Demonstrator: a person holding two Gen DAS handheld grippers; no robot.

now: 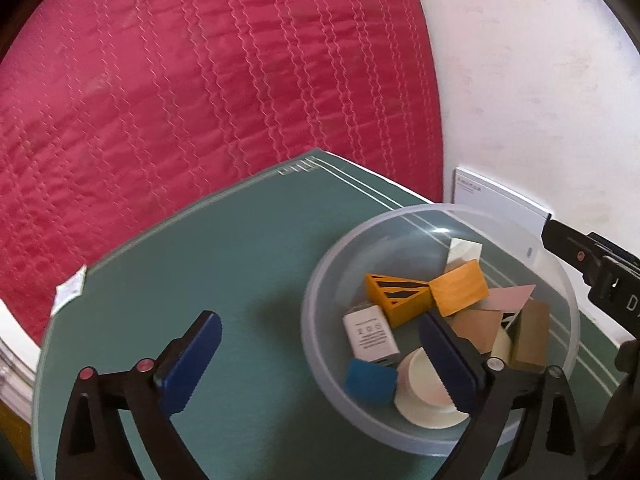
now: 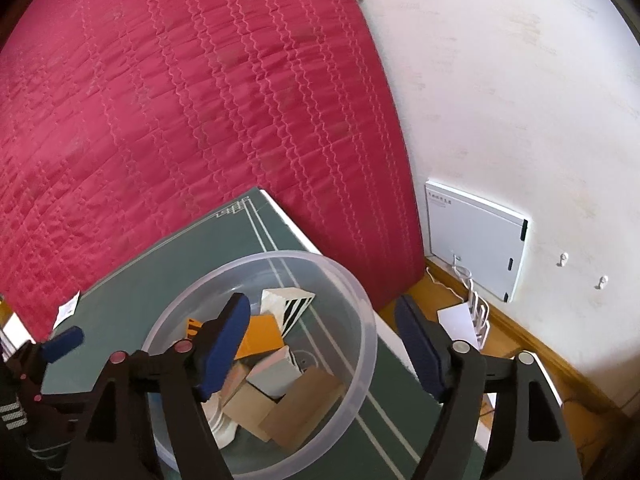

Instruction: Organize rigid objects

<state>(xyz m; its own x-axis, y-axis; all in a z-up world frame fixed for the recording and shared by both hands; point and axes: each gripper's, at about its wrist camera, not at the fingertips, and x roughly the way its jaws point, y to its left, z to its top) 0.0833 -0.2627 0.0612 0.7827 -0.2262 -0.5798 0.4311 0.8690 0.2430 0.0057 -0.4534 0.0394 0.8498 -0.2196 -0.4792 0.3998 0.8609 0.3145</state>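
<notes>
**Ana:** Fingers of the left gripper stand spread as wide as they go, with nothing between them; one hangs over the green desk, the other over the clear plastic bowl. The right gripper is partly open and also empty, straddling the bowl's rim.

**Ben:** And the rigid objects?

**Ana:** All heaped in the bowl: a yellow striped wedge, an orange block, a white charger-like box, a blue block, a cream cup.

**Ben:** How would they handle?

**Ana:** Probably light, stiff, hard-sided. I'd pinch each across flat parallel faces; the wedge's slopes could slip. The bowl looks thin and slick, best taken at the rim.

**Ben:** Any writing?

**Ana:** Small print on the white box and on the white wall panel, too small to read.
</notes>
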